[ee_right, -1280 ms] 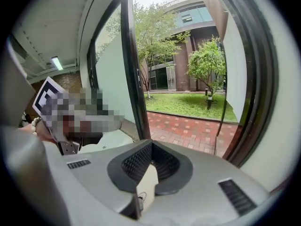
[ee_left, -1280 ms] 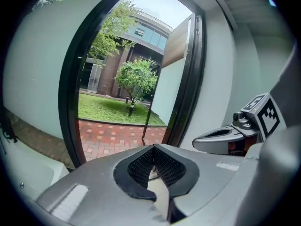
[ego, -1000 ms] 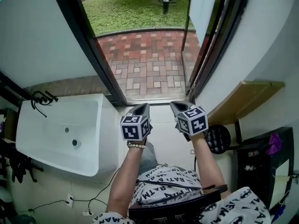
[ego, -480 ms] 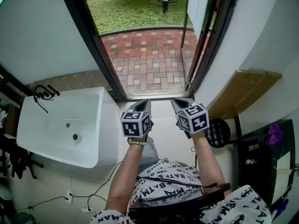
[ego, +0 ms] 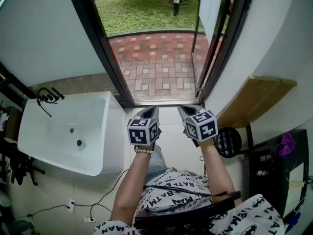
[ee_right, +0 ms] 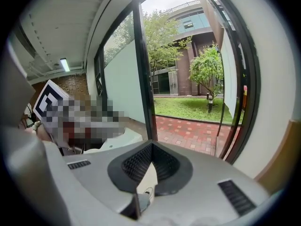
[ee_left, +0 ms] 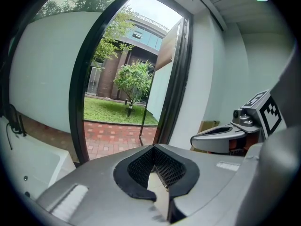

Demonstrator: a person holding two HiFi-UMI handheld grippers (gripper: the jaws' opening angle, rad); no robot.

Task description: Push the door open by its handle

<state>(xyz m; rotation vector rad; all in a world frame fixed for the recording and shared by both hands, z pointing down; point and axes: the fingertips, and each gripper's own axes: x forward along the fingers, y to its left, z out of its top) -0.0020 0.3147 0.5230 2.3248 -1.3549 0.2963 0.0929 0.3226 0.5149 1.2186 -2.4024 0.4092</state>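
The glass door (ego: pixel 213 6) in its dark frame stands swung outward at the right of the doorway, also seen in the left gripper view (ee_left: pixel 165 51). A thin dark bar, its handle (ego: pixel 194 29), runs down the door's edge (ee_right: pixel 219 112). My left gripper (ego: pixel 148 112) and right gripper (ego: pixel 186 110) hover side by side just inside the threshold (ego: pixel 166 102), touching nothing. Both are shut and empty: the left gripper's jaws (ee_left: pixel 154 161) meet, and so do the right gripper's (ee_right: pixel 149 161). The handle is well ahead of both, out of reach.
A white sink (ego: pixel 63 131) with a dark tap (ego: pixel 46 99) stands at the left. The dark door post (ego: pixel 98 43) rises beside it. At the right are a wooden shelf (ego: pixel 254 102) and a round black object (ego: pixel 228 142). Brick paving (ego: pixel 156 67) and grass lie outside.
The head view has shifted slightly. Both grippers stay shut, side by side before the threshold, and the door stays open.
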